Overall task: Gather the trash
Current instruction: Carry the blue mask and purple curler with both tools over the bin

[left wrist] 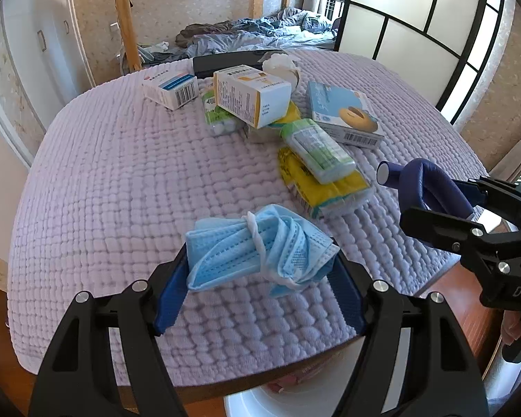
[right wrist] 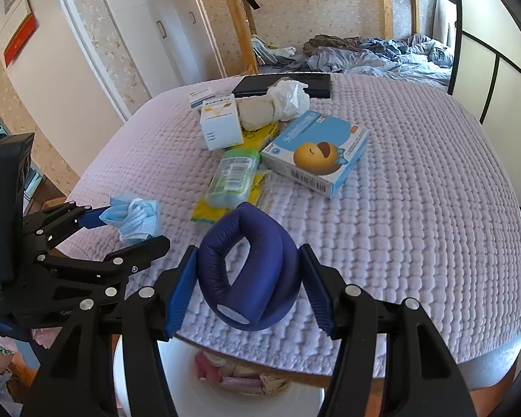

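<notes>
The left gripper [left wrist: 260,278] is clamping a crumpled pale-blue paper face mask [left wrist: 257,246], and the right gripper [right wrist: 248,288] is pinching a looped navy foam tube [right wrist: 250,271]. Both are hanging over the quilted lilac table's [right wrist: 416,243] near edge, probably heading for the white round bin [right wrist: 177,375] beneath.

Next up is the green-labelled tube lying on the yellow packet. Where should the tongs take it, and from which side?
Take the green-labelled tube across its middle, coming down from above with one pad on each long side. It lies flat and slanted on the yellow packet, long sides bare. Its far end sits close to the orange-and-white box and the blue box, so stay nearer the free near end.
</notes>
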### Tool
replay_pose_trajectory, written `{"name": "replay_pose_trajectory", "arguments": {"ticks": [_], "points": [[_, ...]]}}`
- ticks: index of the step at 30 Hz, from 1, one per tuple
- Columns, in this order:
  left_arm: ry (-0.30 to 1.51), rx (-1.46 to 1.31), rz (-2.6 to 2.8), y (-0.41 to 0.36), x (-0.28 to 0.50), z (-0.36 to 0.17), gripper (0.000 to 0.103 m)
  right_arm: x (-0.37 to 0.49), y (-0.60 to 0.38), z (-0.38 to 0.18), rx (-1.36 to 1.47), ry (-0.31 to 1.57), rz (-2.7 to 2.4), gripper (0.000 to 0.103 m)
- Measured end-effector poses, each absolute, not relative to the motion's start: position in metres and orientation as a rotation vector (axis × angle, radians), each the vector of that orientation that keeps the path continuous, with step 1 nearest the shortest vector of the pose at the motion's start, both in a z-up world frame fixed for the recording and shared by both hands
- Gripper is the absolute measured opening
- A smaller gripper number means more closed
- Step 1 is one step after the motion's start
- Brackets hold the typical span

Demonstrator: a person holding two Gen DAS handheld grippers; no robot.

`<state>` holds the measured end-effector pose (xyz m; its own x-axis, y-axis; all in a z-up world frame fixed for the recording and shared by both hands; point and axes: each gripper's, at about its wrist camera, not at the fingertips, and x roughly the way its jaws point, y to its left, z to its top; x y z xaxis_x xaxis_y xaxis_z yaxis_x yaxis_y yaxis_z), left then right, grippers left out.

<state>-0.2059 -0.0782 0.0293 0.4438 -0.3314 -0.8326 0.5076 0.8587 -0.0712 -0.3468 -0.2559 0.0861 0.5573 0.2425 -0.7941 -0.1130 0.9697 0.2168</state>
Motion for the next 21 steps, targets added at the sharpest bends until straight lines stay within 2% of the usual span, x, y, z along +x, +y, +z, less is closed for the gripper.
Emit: {"name": "replay_pose_trajectory", "arguments": {"ticks": [21], "points": [[0.969,0.183,-0.512,-0.046,-0.226,0.039,0.074,-0.381,-0.26,0.101,0.167,0.954,0.18,0.058]]}}
